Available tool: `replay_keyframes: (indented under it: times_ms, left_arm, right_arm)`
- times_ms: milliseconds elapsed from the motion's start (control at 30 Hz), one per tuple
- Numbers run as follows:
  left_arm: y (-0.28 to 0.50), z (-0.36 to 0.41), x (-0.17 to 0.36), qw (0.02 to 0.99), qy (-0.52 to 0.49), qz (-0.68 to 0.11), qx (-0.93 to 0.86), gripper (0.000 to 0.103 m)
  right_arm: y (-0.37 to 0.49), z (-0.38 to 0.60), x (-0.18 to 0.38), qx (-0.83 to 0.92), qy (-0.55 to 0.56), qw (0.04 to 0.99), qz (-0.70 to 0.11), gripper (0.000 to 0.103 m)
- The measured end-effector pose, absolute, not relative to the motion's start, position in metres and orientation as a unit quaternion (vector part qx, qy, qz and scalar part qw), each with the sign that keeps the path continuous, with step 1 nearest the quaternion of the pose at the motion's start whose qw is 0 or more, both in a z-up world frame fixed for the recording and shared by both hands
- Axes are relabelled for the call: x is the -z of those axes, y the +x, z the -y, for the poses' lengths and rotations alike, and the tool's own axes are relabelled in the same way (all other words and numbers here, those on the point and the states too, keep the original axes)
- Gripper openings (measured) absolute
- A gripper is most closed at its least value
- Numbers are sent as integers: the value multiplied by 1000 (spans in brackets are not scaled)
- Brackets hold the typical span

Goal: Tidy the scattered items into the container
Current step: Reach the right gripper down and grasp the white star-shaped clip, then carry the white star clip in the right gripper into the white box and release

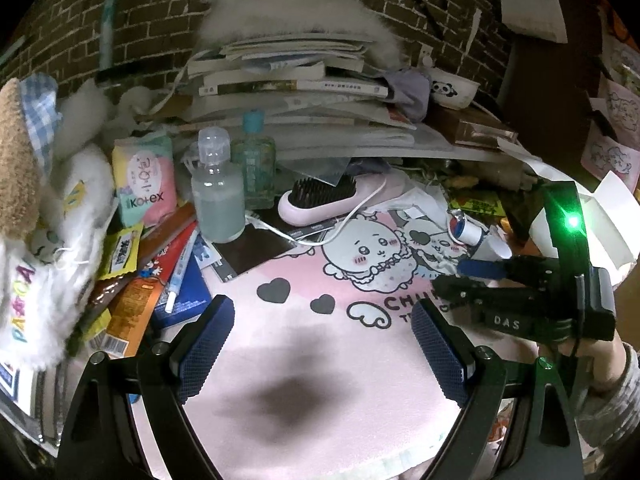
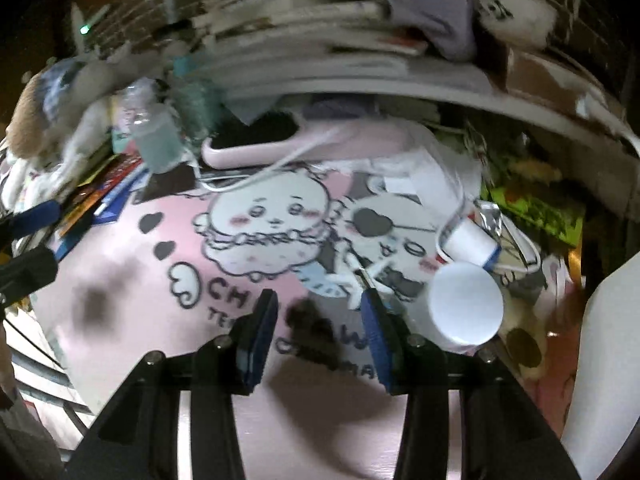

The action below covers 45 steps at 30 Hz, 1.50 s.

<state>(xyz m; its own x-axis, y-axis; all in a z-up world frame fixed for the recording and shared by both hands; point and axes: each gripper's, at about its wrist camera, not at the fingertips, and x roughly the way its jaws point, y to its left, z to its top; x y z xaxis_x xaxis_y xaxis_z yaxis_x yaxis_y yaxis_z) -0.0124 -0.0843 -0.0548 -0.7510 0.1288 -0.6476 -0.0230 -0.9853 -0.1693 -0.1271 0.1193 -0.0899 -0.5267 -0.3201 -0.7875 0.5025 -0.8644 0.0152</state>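
My left gripper (image 1: 322,346) hovers open over a pink cartoon mat (image 1: 320,408), with nothing between its blue pads. My right gripper (image 2: 318,340) is narrowed but still open over the same mat (image 2: 160,360), holding nothing. It also shows at the right of the left wrist view as the right gripper (image 1: 466,278), held by a hand. A white round jar (image 2: 464,308) lies just right of its right finger, and a small white tube (image 2: 472,240) lies behind the jar. Scattered items include a pink hairbrush (image 1: 320,200), a milky clear bottle (image 1: 218,192), a green bottle (image 1: 254,168) and a Kotex pack (image 1: 144,184).
A stack of books (image 1: 296,88) and a panda bowl (image 1: 454,88) fill the back. Plush toys (image 1: 48,208) and snack packets (image 1: 132,280) crowd the left edge. A white cable (image 1: 340,226) crosses the mat. A white open box (image 1: 612,208) stands at the right. The right wrist view is blurred.
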Motion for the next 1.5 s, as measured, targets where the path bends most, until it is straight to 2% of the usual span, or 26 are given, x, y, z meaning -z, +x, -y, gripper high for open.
replay_keyframes:
  times_ms: [233,333,400,467,533,767,900,1067,1500]
  left_arm:
    - [-15,81,56,44,-353,69,-932,89]
    - [-17,80,58,44,-356,68,-931,89]
    - [-17,79,58,44,-357,67,-931,89]
    - [-17,78,59,47,-357,65,-931,89]
    - [-17,77,58,47,-358,63,-931,89]
    - [-20,74,60,50,-362,60,-929,89]
    - [-21,72,61,52,-364,56,-928,89]
    - [-20,72,62,51,-366,57,-928,89]
    - [-18,72,62,49,-366,59,-927,89]
  right_arm:
    - [-140,-125,90,877,421,203,-106,40]
    - [-138,-120,88,887,402,188,-131,42]
    - [-139,-120,88,888,402,181,-127,44]
    - [-141,-122,89,890,406,166,-123,55]
    - [-145,-123,91,892,409,153,-119,60]
    - [-154,-126,98,892,418,140,-100,65]
    - [-154,-127,100,887,422,168,-81,65]
    - [-147,-118,97,883,416,195,-94,41]
    - [-116,-109,81,890,377,233,-111,41]
